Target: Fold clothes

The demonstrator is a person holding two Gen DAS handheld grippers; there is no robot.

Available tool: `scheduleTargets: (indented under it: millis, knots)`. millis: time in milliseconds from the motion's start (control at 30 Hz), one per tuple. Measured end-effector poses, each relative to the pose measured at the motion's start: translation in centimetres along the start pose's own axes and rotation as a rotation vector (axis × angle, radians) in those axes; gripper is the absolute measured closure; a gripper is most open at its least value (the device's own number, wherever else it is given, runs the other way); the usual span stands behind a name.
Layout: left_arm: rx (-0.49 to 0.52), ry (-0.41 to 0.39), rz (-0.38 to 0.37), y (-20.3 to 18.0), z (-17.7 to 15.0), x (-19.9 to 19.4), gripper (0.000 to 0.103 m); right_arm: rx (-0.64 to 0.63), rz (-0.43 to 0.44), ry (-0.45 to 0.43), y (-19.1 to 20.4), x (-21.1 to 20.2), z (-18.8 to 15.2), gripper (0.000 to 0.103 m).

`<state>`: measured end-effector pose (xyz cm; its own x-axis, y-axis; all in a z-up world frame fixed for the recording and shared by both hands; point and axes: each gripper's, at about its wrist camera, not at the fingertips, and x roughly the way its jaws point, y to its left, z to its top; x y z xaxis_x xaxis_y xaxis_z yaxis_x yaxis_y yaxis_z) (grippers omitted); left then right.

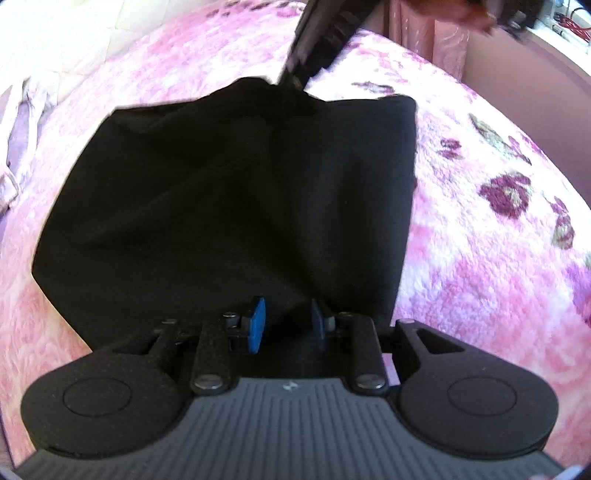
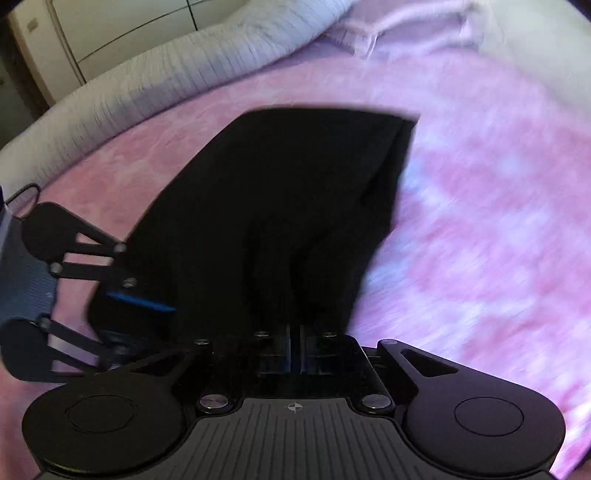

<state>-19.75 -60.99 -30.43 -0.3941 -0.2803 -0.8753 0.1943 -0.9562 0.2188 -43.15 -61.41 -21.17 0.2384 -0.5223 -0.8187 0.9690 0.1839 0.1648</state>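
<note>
A black garment lies partly folded on the pink floral blanket. My left gripper is at its near edge, blue pads apart, with cloth lying between them. My right gripper is shut on the black garment and lifts a fold of it. The right gripper also shows at the top of the left wrist view, at the garment's far edge. The left gripper shows at the left of the right wrist view, jaws apart at the cloth's edge.
A pale lilac garment and a white quilted cover lie at the bed's far side. White drawers stand beyond. A brown bed frame and pink bags are past the blanket's edge.
</note>
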Motion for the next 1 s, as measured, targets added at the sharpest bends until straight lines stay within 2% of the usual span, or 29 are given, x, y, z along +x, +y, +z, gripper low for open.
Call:
scheduleTargets:
  millis: [67, 167, 233, 267, 300, 367, 433, 500, 567, 667, 733, 833, 867, 933, 1000]
  knots:
    - [0.015, -0.008, -0.002, 0.0, 0.1, 0.0, 0.080, 0.116, 0.012, -0.009, -2.8, -0.4, -0.2, 0.101]
    - [0.004, -0.004, -0.015, 0.4, -0.2, 0.2, 0.080, 0.217, 0.064, -0.019, -4.0, -0.8, -1.0, 0.101]
    - [-0.012, 0.001, -0.022, 0.8, -0.4, -0.1, 0.079, 0.288, 0.088, -0.032, -4.8, -1.3, -1.5, 0.094]
    - [-0.004, 0.008, -0.020, 0.9, -0.5, -0.2, 0.078, 0.328, 0.072, -0.053, -5.0, -2.2, -1.9, 0.082]
    - [0.001, 0.017, -0.014, 1.1, -0.8, -0.4, 0.076, 0.364, 0.043, -0.074, -4.9, -3.2, -2.4, 0.077]
    - [-0.014, 0.036, -0.006, 1.8, -1.5, -0.7, 0.075, 0.470, -0.014, -0.111, -5.0, -5.2, -4.2, 0.076]
    - [-0.014, 0.042, 0.009, 2.2, -1.7, -1.2, 0.075, 0.610, 0.000, -0.136, -5.1, -6.7, -6.7, 0.076]
    - [-0.011, 0.015, 0.018, 2.2, -1.0, -2.0, 0.077, 0.675, 0.015, -0.161, -4.3, -7.7, -8.6, 0.076]
    - [-0.011, -0.047, -0.005, 1.9, 0.3, -2.8, 0.077, 0.665, 0.032, -0.185, -2.8, -7.9, -9.4, 0.076]
    - [0.005, -0.116, -0.049, 0.6, 2.2, -3.0, 0.077, 0.582, 0.051, -0.188, -1.1, -6.3, -9.0, 0.076]
    - [0.031, -0.124, -0.078, -0.5, 3.0, -2.5, 0.076, 0.526, 0.065, -0.175, -0.9, -4.9, -8.4, 0.076]
    - [0.055, -0.077, -0.099, -2.0, 2.9, -0.7, 0.077, 0.392, 0.100, -0.062, -0.7, -2.2, -7.3, 0.077]
    - [0.065, -0.069, -0.094, -2.6, 2.6, -0.5, 0.077, 0.348, 0.114, -0.022, -0.7, -1.4, -6.9, 0.102]
    - [0.074, -0.066, -0.086, -3.2, 2.2, -0.4, 0.077, 0.301, 0.092, -0.002, -2.0, -1.5, -6.3, 0.103]
    - [0.066, -0.062, -0.089, -3.3, 2.1, -0.8, 0.077, 0.387, 0.034, -0.040, -5.0, -2.7, -6.4, 0.103]
